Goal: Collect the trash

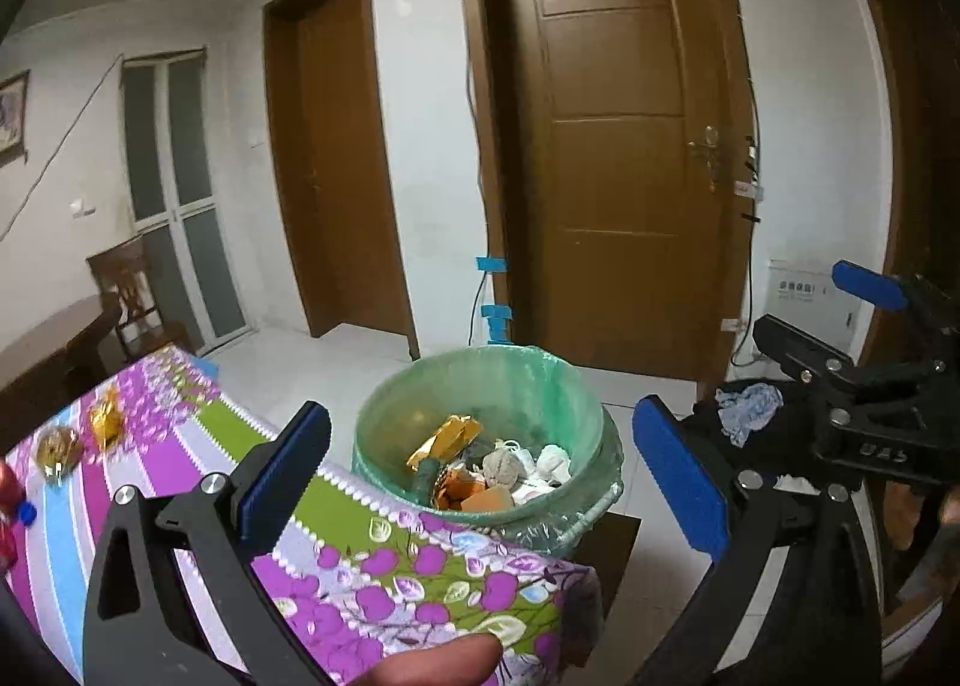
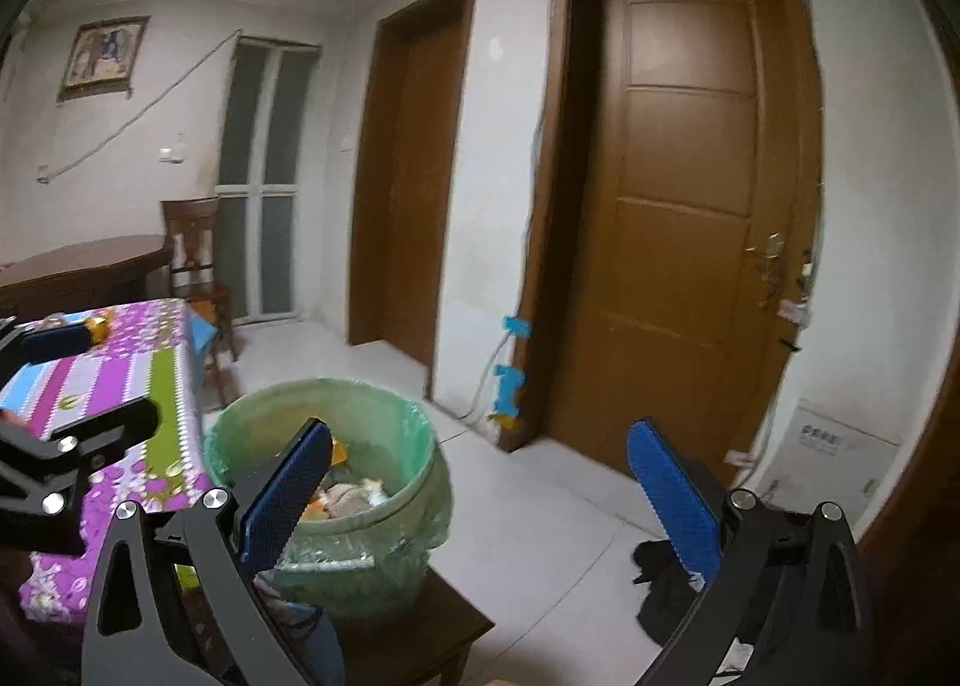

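Note:
A bin with a green liner stands on a low dark stool beside the table with the purple floral cloth. Inside the bin lie a gold wrapper, crumpled paper and other scraps. Two gold wrappers and a blue cap rest on the cloth at far left. My left gripper is open and empty over the table corner, facing the bin. My right gripper is open and empty to the right of the bin; it also shows at the right edge as the right gripper.
A black bundle with a pale blue rag lies on the floor right of the bin. Two brown doors fill the wall behind, with a white box beside one. A wooden chair and a dark table stand at back left.

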Tool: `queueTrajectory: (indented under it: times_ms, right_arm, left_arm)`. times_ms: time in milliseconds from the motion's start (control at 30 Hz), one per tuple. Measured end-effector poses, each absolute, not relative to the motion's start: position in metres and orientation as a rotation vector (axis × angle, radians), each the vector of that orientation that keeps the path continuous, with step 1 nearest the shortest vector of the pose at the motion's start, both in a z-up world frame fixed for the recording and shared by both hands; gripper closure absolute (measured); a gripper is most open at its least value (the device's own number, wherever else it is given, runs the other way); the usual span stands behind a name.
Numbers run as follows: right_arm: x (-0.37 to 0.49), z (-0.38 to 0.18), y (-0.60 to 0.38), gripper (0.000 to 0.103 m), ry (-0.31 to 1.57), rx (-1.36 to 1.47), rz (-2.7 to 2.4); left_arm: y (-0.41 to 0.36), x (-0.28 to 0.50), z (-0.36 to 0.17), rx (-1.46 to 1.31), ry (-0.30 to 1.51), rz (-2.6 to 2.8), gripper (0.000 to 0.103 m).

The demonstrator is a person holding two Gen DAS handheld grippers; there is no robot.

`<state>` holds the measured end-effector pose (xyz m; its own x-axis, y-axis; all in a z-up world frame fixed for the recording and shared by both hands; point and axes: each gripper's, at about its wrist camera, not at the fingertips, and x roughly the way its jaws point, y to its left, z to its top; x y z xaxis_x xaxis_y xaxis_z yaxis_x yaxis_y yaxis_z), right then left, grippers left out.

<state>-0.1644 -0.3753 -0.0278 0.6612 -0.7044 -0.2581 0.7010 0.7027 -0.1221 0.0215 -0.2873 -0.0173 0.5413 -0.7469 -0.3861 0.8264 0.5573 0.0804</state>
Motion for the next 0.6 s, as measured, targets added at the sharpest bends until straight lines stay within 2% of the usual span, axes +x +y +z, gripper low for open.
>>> queueTrajectory:
  times_ms: [600]
  right_arm:
    - [-0.138, -0.055, -0.363, 0.004, 0.432, -0.061, -0.685]
  left_arm:
    - [-0.259, 0.033, -0.026, 0.237, 0.375, -0.807, 0.006]
